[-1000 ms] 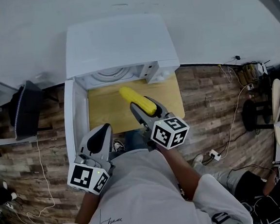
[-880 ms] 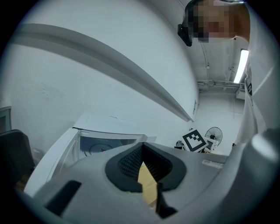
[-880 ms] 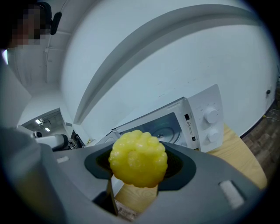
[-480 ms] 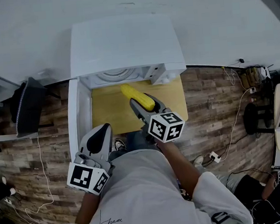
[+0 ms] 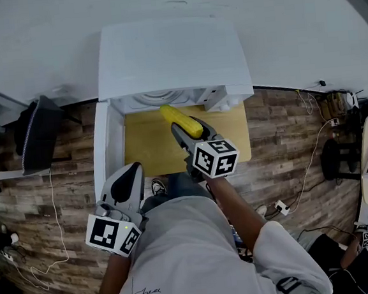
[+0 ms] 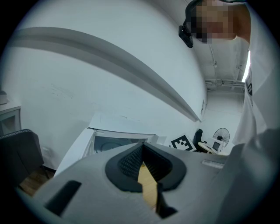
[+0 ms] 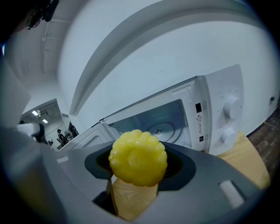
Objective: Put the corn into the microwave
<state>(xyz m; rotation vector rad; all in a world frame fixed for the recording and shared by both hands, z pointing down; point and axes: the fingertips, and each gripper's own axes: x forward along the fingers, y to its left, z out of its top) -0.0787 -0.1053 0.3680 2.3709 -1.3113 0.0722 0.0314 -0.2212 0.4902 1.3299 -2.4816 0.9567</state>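
The yellow corn cob [image 5: 182,120] is clamped lengthwise in my right gripper [image 5: 186,127], with its far tip at the mouth of the white microwave [image 5: 171,53]. In the right gripper view the cob's end [image 7: 138,158] faces the camera, and behind it are the lit cavity [image 7: 153,124] and its glass turntable. The microwave door [image 5: 104,147] hangs open to the left. Near my body, left of the wooden table [image 5: 149,149], my left gripper [image 5: 128,182] is shut and holds nothing. Its own view shows its jaws [image 6: 141,151] met at the tips, pointing at the microwave [image 6: 116,142].
The control panel with two knobs [image 7: 230,114] is right of the cavity. A black bag [image 5: 37,135] rests beside a white cabinet at the left. Cables and a power strip [image 5: 282,203] lie on the wood floor to the right.
My right gripper has carried the corn forward, from over the table's middle to the microwave opening. The left gripper has stayed where it was.
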